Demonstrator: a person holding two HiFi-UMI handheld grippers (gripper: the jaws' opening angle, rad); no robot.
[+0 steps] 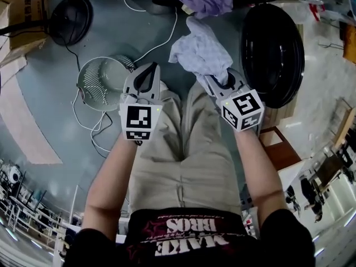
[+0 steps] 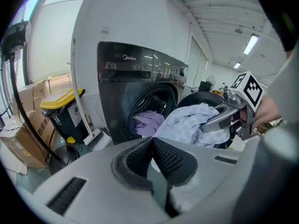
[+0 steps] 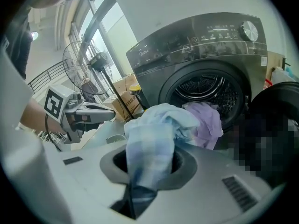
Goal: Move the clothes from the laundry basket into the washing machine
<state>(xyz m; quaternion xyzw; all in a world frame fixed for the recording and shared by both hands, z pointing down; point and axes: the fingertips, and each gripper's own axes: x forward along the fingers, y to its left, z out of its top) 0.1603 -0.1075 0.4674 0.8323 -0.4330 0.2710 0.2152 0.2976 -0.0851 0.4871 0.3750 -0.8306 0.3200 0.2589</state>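
My right gripper [image 1: 218, 81] is shut on a pale blue checked garment [image 1: 200, 50], which bunches up out of its jaws [image 3: 149, 164] in the right gripper view. It is held in front of the dark grey washing machine [image 3: 205, 41], whose round door [image 1: 272, 52] hangs open. A lilac garment [image 3: 205, 120] drapes over the drum's lip. My left gripper [image 1: 146, 67] sits beside the right one, pads together [image 2: 153, 143], with nothing seen between them. The white laundry basket [image 1: 103, 82] stands on the floor to the left. Its inside looks bare.
A yellow-lidded bin [image 2: 63, 101] and cardboard boxes [image 2: 23, 139] stand left of the machine. A floor fan [image 1: 69, 18] lies at the far left, with white cables [image 1: 89, 129] trailing round the basket. A standing fan [image 3: 86, 64] is further left. The person's knees are below both grippers.
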